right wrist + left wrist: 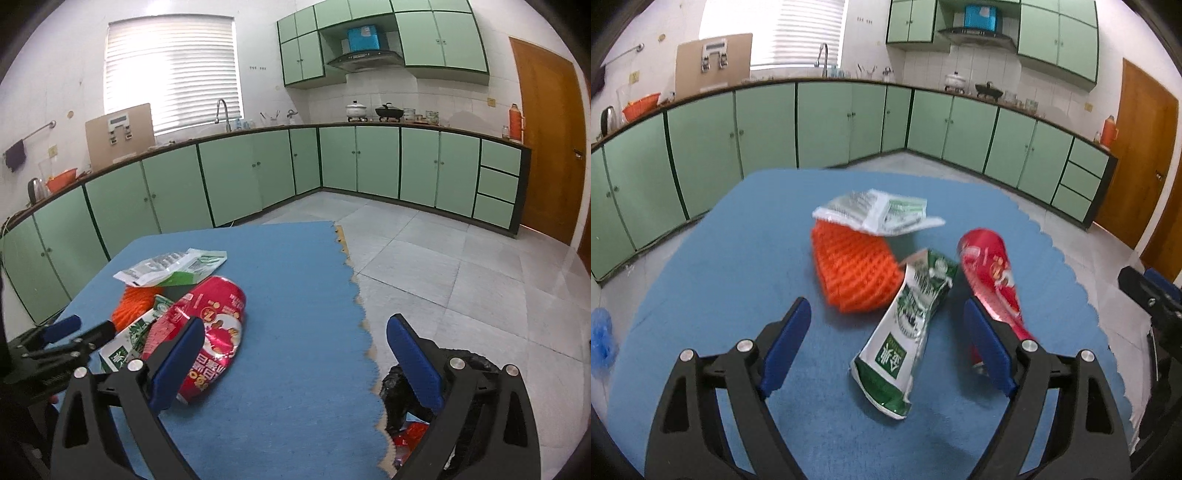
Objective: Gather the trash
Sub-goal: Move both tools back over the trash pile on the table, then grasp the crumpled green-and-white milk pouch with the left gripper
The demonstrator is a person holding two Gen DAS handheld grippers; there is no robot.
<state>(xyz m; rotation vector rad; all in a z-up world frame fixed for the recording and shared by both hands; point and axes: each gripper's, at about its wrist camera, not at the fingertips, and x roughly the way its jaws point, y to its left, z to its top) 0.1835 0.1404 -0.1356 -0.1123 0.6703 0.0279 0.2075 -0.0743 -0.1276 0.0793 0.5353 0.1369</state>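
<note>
On the blue mat [713, 266] lie a crushed green milk carton [903, 339], an orange foam net [855, 273], a white-green flat wrapper [879, 212] resting on the net, and a crushed red can [991, 280]. My left gripper [886, 343] is open, its jaws either side of the carton, empty. My right gripper [295, 358] is open and empty over the mat's right edge, the red can [208, 328] by its left finger. The carton [127, 341], net [131, 304] and wrapper [171, 267] lie further left.
A black trash bag [402, 398] with red trash inside sits on the floor below the mat's right edge [364, 332]. Green cabinets [229, 177] line the walls. A blue bag [602, 339] lies on the floor at left. Grey tile floor [461, 266] spreads right.
</note>
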